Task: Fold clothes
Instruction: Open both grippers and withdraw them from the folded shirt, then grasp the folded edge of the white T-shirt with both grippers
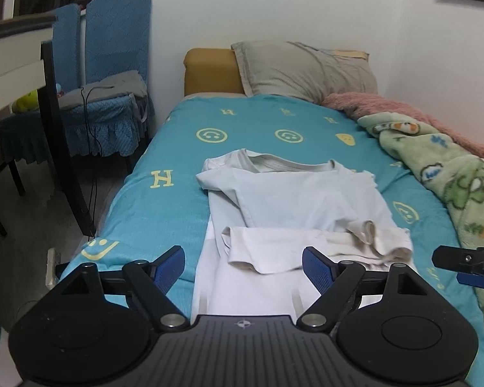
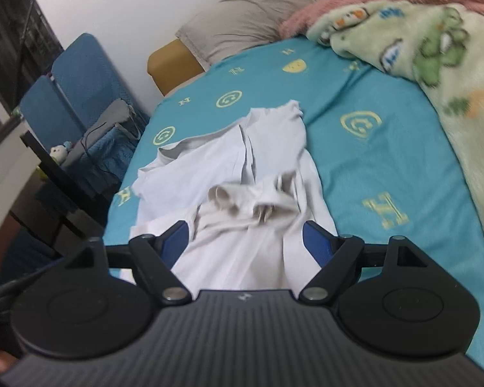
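A white shirt is laid on the bed, on a teal sheet printed with yellow smileys and H letters. Its collar is turned toward the pillow, both sleeves are folded inward over the body, and the near hem hangs toward the cameras. A rumpled fold with a sleeve opening is seen across the shirt's lower middle.

The left gripper is held wide open just above the near part of the shirt, with nothing clasped between its blue pads. The right gripper is likewise spread wide and empty, its fingers straddling the shirt's near end; whether the pads touch the cloth cannot be told. In the left wrist view the right gripper's tip is seen at the right edge, beside the shirt.

A green blanket is bunched along the bed's right side. Blue chairs stand to the left of the bed.
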Demonstrator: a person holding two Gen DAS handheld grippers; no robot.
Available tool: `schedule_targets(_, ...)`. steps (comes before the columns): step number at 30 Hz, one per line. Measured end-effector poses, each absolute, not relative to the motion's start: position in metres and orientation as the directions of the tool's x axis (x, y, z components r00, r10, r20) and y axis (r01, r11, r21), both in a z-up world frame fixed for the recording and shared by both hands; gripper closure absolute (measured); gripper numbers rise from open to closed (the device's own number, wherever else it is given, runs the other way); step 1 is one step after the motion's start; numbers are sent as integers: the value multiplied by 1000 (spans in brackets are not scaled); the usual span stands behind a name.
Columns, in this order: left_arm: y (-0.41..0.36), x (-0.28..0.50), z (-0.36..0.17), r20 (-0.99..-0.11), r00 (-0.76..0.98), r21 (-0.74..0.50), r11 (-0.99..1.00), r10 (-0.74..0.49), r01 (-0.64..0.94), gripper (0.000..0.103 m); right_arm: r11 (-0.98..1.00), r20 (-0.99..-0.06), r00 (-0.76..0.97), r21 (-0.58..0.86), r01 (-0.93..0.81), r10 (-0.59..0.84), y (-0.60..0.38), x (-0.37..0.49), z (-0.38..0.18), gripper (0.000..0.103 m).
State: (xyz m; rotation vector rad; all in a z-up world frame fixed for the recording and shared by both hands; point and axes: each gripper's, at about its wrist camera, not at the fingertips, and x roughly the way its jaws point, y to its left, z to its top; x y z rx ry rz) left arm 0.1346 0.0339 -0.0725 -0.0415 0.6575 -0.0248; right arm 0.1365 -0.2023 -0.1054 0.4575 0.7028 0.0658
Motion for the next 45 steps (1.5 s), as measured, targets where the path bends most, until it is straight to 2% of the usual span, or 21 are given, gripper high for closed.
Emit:
schedule_targets(4, 25, 115, -67, -604, 796, -34, 999, -44, 29, 19, 855, -630, 741, 496, 152, 234, -211, 110, -107, 24)
schedule_targets(11, 8, 98, -76, -633, 772, -13, 998, -62, 70, 19, 650, -666, 654, 681, 336, 360, -233, 86, -151, 23)
schedule_targets(19, 2, 104, -87, -664, 743, -27, 996, -82, 86, 19, 561, -693, 636, 693, 454, 341, -238, 90, -183, 24)
schedule_targets(24, 10, 109, -94, -710, 687, -136, 988, -153, 80, 19, 505, -702, 648, 691, 518, 295, -244, 96, -198, 57)
schedule_targets(26, 16, 110, -94, -723, 655, -226, 971, -220, 75, 19, 503, -706, 652, 685, 527, 278, -245, 97, -199, 75)
schedule_targets(29, 25, 109, -96, -721, 590, -401, 913, -363, 71, 19, 518, -706, 660, 677, 524, 255, -246, 98, -196, 88)
schedule_targets(33, 29, 108, -111, -682, 474, -609, 791, -556, 53, 19, 571, -690, 688, 665, 481, 224, -242, 96, -180, 92)
schedule_targets(37, 22, 110, -144, -641, 355, -733, 680, -680, -22, 19, 609, -664, 719, 662, 437, 206, -236, 93, -165, 93)
schedule_targets(40, 21, 115, -169, -641, 314, -757, 644, -700, -110, 19, 629, -649, 734, 659, 411, 200, -234, 91, -158, 94)
schedule_targets(45, 32, 121, -185, -638, 359, -766, 612, -681, -198, 19, 643, -631, 749, 662, 386, 201, -233, 92, -152, 94)
